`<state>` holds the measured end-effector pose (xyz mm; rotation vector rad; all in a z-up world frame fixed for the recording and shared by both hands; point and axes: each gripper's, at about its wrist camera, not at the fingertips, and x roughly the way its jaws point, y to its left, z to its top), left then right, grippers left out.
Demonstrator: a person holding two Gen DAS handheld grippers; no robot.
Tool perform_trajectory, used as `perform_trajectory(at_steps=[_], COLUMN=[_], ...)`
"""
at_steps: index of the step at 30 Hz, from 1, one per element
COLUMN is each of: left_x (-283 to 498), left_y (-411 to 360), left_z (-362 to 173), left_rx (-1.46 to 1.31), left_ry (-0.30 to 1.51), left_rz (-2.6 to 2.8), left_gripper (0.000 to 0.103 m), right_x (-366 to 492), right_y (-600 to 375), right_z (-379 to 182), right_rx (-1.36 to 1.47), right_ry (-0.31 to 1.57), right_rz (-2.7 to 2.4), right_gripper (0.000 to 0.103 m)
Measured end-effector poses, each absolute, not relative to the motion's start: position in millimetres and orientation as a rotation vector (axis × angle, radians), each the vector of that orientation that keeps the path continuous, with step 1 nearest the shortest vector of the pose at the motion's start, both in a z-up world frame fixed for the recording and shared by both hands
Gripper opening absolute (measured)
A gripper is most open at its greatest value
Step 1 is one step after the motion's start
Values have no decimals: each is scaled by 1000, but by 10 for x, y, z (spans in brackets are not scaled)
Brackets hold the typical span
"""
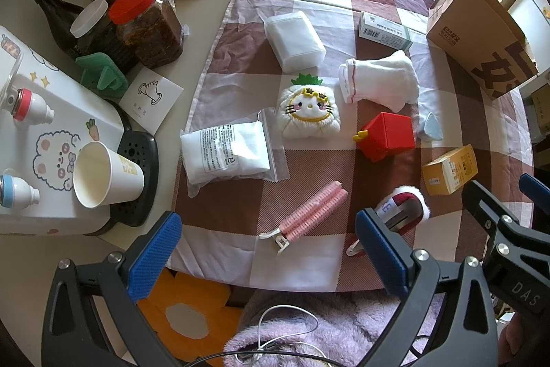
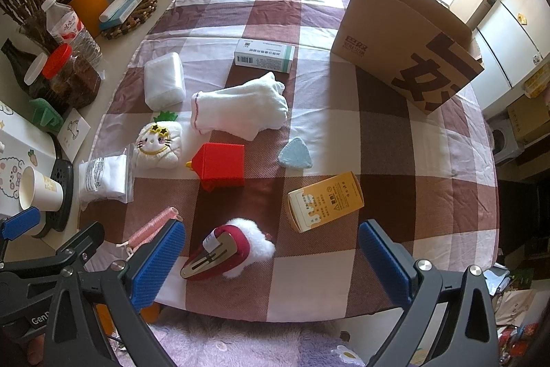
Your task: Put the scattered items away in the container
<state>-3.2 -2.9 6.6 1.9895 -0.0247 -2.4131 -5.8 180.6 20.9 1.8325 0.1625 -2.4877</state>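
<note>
1. Nearest the table's front edge, both grippers are held spread and empty: the left gripper (image 1: 268, 250) is poised above the pink hair roller (image 1: 311, 212), the right gripper (image 2: 271, 258) above the red fur-trimmed hair clip (image 2: 228, 246).
2. The first pick is judged not yet begun. The clip is best taken across its narrow body, with the fingers lowered squarely so the fur is not snagged.
3. The clip lies close to the tablecloth (image 2: 395, 140) edge, so it should be lifted straight up, not dragged off.
4. Further on, the yellow box (image 2: 326, 200), red box (image 2: 221, 165), blue triangle (image 2: 295, 153) and white towel (image 2: 240, 105) are scattered, with bare cloth between them.
5. Farthest right, the paper bag (image 2: 405, 43) is seen tilted, its mouth facing away; a high approach over its rim is advised.
</note>
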Motion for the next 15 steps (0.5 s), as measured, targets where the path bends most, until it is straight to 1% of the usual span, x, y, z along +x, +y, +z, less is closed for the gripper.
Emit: perform_trajectory(at_steps=[15], left_x=[-25], left_y=[-43], left_z=[80], left_rx=[1988], left_ry=[-21], left_rz=[-2414], left_gripper=[102], right_x=[-51], right_y=[1800], right_z=[220], right_rx=[1833], right_ry=[164], right_rz=[-2488], right_gripper=[103])
